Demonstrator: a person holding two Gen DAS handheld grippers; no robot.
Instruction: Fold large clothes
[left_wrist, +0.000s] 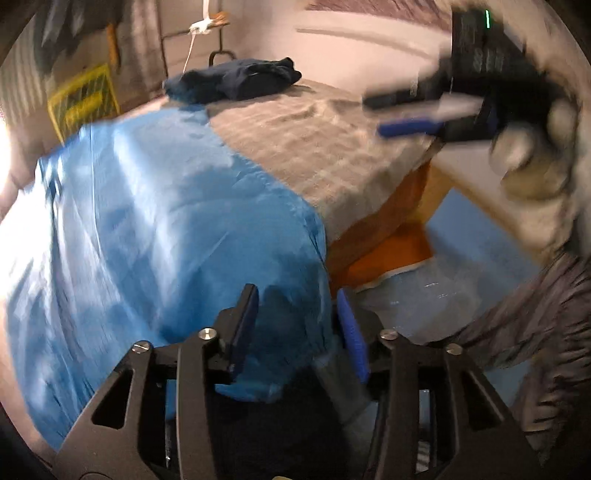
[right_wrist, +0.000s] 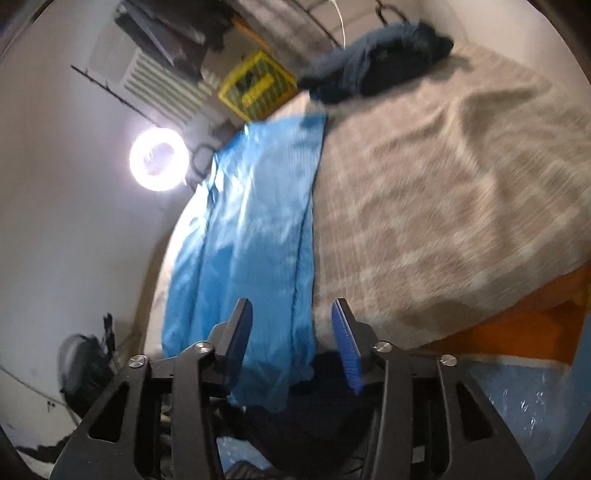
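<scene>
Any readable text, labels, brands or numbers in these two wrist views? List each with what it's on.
None readable.
Yellow crate: dark patches on its side, too blurred to tell if they are print.
Right gripper: a green light on its body, no characters.
Light blue garment, dark blue clothes: no print visible.

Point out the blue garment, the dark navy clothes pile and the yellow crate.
blue garment (right_wrist: 255, 236), right wrist view, mid panel.
dark navy clothes pile (left_wrist: 236, 83), left wrist view, centre.
yellow crate (right_wrist: 258, 88), right wrist view, front face.
</scene>
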